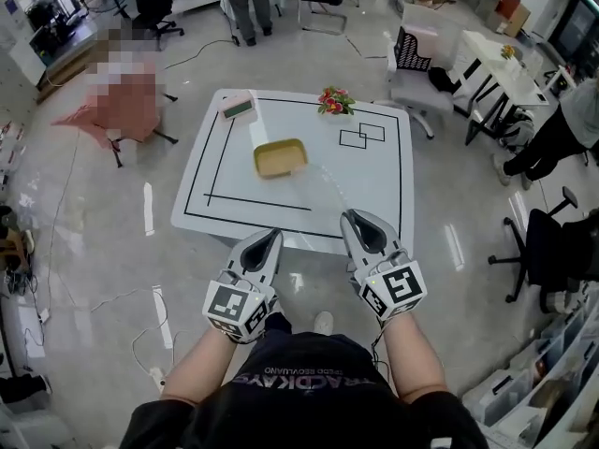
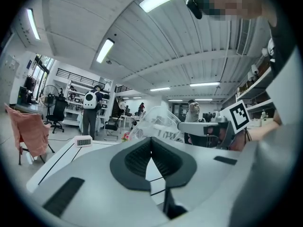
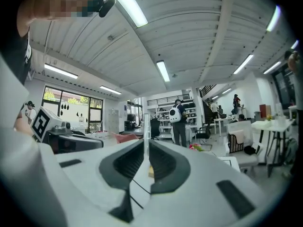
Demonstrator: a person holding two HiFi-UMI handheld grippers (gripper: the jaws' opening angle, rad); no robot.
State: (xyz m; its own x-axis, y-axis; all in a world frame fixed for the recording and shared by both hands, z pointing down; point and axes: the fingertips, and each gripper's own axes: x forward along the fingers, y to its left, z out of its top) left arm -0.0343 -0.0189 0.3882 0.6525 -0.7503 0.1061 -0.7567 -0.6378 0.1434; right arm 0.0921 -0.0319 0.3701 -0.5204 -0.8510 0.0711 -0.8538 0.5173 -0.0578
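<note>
**Head view status: right tongs pinching a clear bag at the near edge of the bench**

1. Position. I read the left tongs and the right tongs side by side over the near edge of the bench. Both point toward the far edge.

2. Right tongs. In the right gripper view the jaws are pressed together on a thin upright fold of the clear plastic bag. The bag trails from the jaws toward the middle of the bench. Its far end lies near the yellow tray, at the tray's near right corner. I cannot tell whether the bag touches the tray or the bench surface.

3. Left tongs. In the left gripper view the jaws meet tip to tip with nothing between them. They are apart from the bag.

4. Surroundings. The tray sits about mid-bench and looks empty. A small clock stands at the far left corner and a bunch of flowers at the far edge. Two outlined rectangles are marked toward the far right corner.

5. Step in hand (my judgement). The bag is carried by one edge, in a one-sided grip.

6. Requirements for the next move (my judgement).
   - The film looks limp and slippery, so the right pinch must be firm.
   - Travel should be slow, so the trailing end does not snag the tray.
   - The left tongs would have to open before taking a free edge.
</note>
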